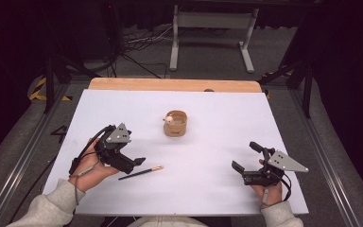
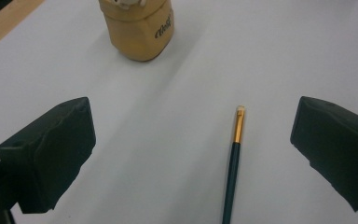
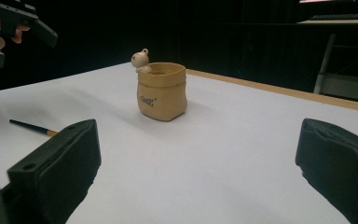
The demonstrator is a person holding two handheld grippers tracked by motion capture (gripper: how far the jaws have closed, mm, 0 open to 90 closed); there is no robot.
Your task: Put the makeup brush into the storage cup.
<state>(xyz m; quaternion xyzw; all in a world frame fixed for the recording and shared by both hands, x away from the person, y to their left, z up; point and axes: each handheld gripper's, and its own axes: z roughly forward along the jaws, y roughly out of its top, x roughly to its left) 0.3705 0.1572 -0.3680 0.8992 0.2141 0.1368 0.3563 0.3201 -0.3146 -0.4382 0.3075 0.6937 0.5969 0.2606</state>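
**Brush flat on surface, both tongs apart**

On the white surface (image 1: 208, 142), the paintbrush (image 1: 141, 172) lies flat near the front-left area, just beside the left tongs (image 1: 134, 163). Long axis runs roughly left-right in the high view, tilted slightly: dark handle end toward the person's left and nearer them, gold ferrule and pale tip toward the right and a bit farther away. In the left gripper view the brush (image 2: 235, 163) sits between the two jaws, closer to the right-hand one, tip pointing away from the camera, touching neither. Left tongs: jaws wide apart, holding nothing. Right tongs (image 1: 246, 161): jaws also apart, empty, well apart from the brush at front-right. Tan sack-shaped pot (image 1: 175, 123) with a small bear figure on its rim stands upright mid-surface, beyond the brush. From the right gripper view the brush (image 3: 30, 127) shows at left, handle pointing away to the left.
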